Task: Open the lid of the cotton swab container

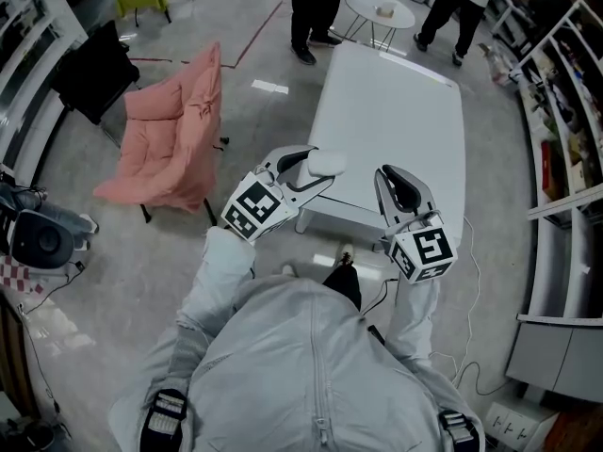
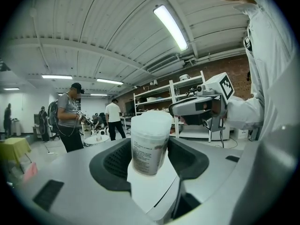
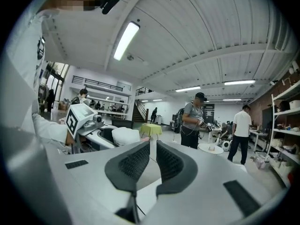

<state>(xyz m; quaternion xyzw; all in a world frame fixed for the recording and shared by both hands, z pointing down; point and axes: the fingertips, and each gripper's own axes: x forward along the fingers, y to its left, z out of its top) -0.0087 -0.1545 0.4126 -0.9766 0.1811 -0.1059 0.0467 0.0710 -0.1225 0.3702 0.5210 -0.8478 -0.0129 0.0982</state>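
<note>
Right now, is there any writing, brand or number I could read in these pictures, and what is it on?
Label on the container: small print, too blurred to read.
Left cube, right cube: square patterns, no words.
Nothing else legible.

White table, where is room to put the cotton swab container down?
The white table looks bare all over, up to the round side table. Only its near edge is crowded, by the left gripper, cotton swab container and right gripper.
</note>
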